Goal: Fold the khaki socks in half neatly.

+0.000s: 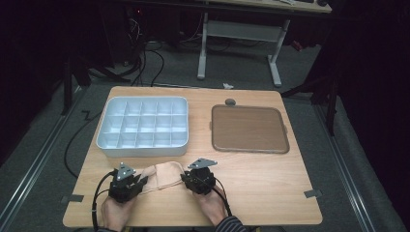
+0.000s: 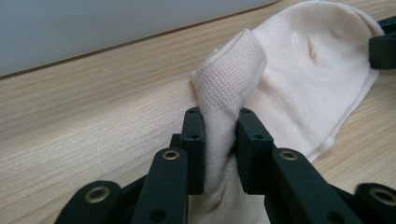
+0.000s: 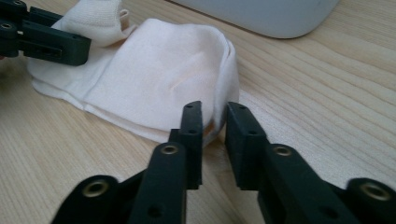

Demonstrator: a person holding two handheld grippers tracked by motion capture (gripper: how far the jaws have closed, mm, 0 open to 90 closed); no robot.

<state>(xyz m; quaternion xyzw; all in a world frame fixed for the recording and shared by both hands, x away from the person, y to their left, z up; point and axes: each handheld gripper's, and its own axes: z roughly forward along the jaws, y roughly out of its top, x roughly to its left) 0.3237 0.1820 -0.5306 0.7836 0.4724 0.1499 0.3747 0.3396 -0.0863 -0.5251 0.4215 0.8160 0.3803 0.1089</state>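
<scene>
A cream sock [image 1: 159, 175] lies flat on the wooden table near its front edge, between my two grippers. My left gripper [image 1: 143, 180] is at the sock's left end. In the left gripper view it [image 2: 219, 116] is shut on the ribbed cuff, and the sock [image 2: 303, 70] stretches away behind. My right gripper [image 1: 183, 178] is at the sock's right end. In the right gripper view its jaws [image 3: 214, 109] stand narrowly apart and pinch the folded edge of the sock [image 3: 154, 74]. The left gripper [image 3: 51, 42] shows at the far end there.
A white tray [image 1: 140, 150] with several compartments stands just behind the sock, at the left. A brown flat tray [image 1: 249, 128] lies at the right. The tray's white wall [image 2: 93, 28] is close ahead. The table's front edge is under the person's hands.
</scene>
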